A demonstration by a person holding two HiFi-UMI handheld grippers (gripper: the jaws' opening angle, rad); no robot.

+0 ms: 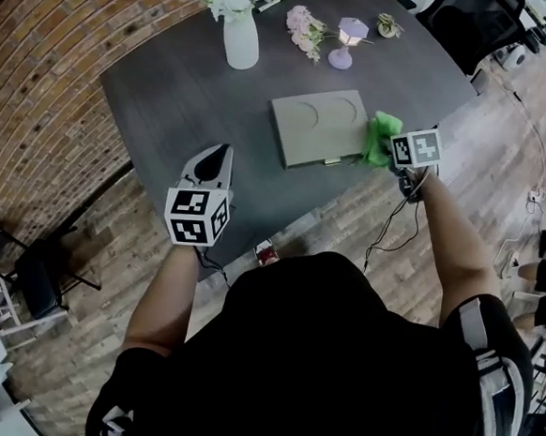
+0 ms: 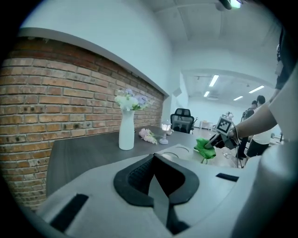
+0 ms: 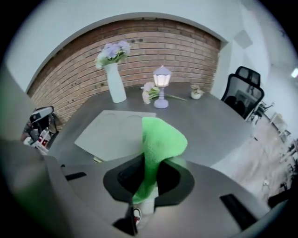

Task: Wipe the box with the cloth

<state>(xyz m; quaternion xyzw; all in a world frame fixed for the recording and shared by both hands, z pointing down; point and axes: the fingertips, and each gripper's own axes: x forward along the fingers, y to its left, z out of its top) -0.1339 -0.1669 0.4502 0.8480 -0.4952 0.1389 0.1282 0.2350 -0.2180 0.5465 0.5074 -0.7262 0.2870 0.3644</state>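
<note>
A flat grey box (image 1: 318,127) with two round impressions in its lid lies on the dark table (image 1: 179,92). In the right gripper view the box (image 3: 111,132) sits just ahead and to the left. My right gripper (image 1: 389,154) hovers at the box's right edge, shut on a bright green cloth (image 1: 383,136). The cloth (image 3: 160,142) stands up between the jaws of that gripper (image 3: 149,181). My left gripper (image 1: 222,152) is over the table's near edge, left of the box, shut and empty. From the left gripper (image 2: 157,172) I see the cloth (image 2: 205,148) far off.
A white vase of flowers (image 1: 240,33), a loose pink bouquet (image 1: 307,27) and a small lilac lamp (image 1: 348,40) stand at the table's far side. An office chair (image 1: 472,26) is beyond the far right corner. A brick wall (image 1: 50,63) runs along the left.
</note>
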